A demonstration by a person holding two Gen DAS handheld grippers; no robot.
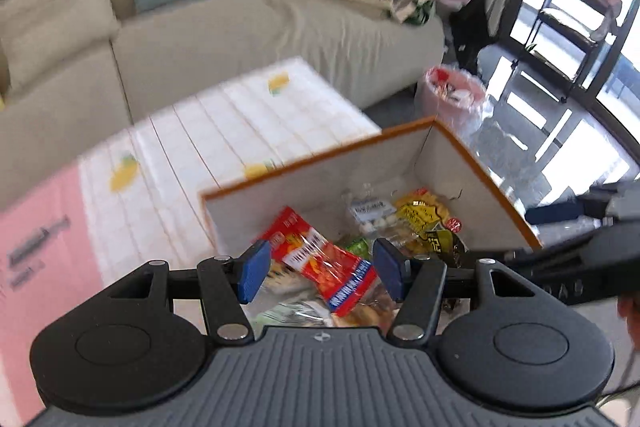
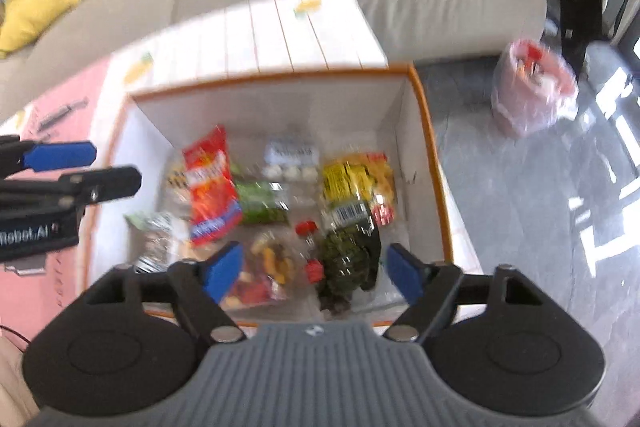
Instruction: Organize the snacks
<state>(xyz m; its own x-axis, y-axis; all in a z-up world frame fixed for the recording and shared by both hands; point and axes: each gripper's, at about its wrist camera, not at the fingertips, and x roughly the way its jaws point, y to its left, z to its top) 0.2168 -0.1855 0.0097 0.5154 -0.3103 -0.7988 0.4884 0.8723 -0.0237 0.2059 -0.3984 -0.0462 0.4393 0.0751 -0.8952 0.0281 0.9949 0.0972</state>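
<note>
An orange-rimmed white box point(image 1: 312, 183) point(image 2: 424, 107) holds several snack packs. A red pack point(image 1: 324, 263) point(image 2: 208, 183), a yellow pack point(image 1: 424, 215) point(image 2: 356, 179), a clear pack of white balls point(image 1: 372, 215) point(image 2: 292, 163), a green pack point(image 2: 260, 203) and a dark green pack point(image 2: 348, 259) lie inside. My left gripper point(image 1: 322, 271) hangs open above the red pack, nothing pressed between its blue pads. My right gripper point(image 2: 314, 273) stands wide open above the box, holding nothing. The left gripper's fingers point(image 2: 60, 155) show at the left edge of the right wrist view.
The box sits on a table with a white checked cloth point(image 1: 224, 131) point(image 2: 288, 27) and a pink mat point(image 1: 36, 227). A beige sofa point(image 1: 240, 35) stands behind. A pink-bagged bin point(image 1: 452, 95) point(image 2: 532, 91) is on the grey floor to the right.
</note>
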